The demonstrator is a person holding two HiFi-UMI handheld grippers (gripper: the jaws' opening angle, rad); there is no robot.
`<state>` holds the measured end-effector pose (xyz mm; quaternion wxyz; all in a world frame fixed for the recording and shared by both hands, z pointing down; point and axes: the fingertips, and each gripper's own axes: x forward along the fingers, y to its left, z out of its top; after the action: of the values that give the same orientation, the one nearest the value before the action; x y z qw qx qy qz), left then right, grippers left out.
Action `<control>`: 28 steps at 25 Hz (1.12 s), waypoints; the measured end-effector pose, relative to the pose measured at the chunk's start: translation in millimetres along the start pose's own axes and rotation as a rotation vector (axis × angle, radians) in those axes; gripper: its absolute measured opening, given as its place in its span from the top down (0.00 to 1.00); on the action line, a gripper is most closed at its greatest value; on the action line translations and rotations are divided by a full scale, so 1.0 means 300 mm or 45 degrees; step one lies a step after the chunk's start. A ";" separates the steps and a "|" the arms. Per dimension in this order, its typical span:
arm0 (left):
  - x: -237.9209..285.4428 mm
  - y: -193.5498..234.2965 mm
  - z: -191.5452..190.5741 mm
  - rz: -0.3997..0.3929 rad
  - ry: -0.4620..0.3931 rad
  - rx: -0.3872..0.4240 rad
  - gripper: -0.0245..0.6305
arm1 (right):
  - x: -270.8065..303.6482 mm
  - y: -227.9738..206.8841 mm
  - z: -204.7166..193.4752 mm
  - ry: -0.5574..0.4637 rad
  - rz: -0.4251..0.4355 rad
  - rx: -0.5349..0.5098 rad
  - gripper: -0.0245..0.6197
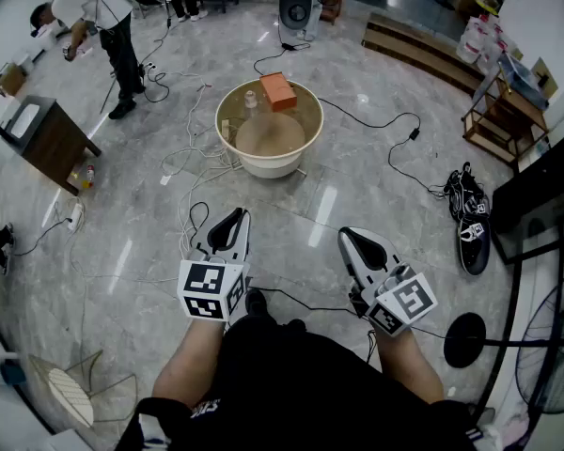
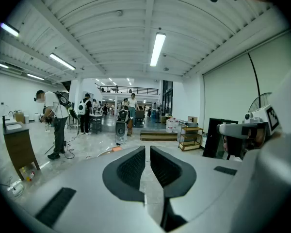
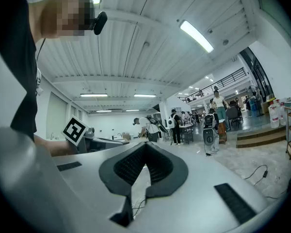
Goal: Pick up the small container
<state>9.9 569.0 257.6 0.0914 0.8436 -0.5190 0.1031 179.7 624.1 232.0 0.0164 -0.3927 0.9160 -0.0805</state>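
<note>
The wearer's lap (image 1: 291,374) fills the near edge of the head view. Both tools are held low just in front of it, pointing forward over the floor (image 1: 357,172). I judge this a resting carry, since nothing lies within reach.

The left hand-held gripper (image 1: 229,227) has its jaws drawn together, with only a thin slit between the pads and nothing in it. The right hand-held gripper (image 1: 360,245) is likewise closed and empty, its pads meeting at the tips.

Beyond them, cables (image 1: 193,163) trail across the grey floor, and a pair of black shoes (image 1: 471,216) lies off to the right.

Farther on, straight ahead, stands a round beige tub (image 1: 227,113). An orange box (image 1: 277,90) sits at its far rim. Just left of the box is a small pale container (image 1: 251,99), upright as far as I can tell. This is probably the task's thing, and it is well apart from both grippers, so picking it up likely calls for moving closer first.

At the far left a dark cabinet (image 1: 42,139) stands on the floor, with another person (image 1: 108,22) beyond it.
</note>
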 end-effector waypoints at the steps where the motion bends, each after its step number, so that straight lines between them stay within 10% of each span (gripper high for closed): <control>1: -0.007 -0.010 0.002 -0.004 0.004 0.003 0.89 | -0.012 0.004 0.006 -0.001 -0.004 0.000 0.95; 28: -0.055 0.041 -0.025 0.019 -0.019 -0.022 0.89 | 0.022 0.093 -0.030 0.053 0.097 0.072 0.94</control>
<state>-9.0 579.5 260.9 0.0940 0.8396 -0.5269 0.0931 154.4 639.4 236.5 0.0116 -0.3551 0.9278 -0.1138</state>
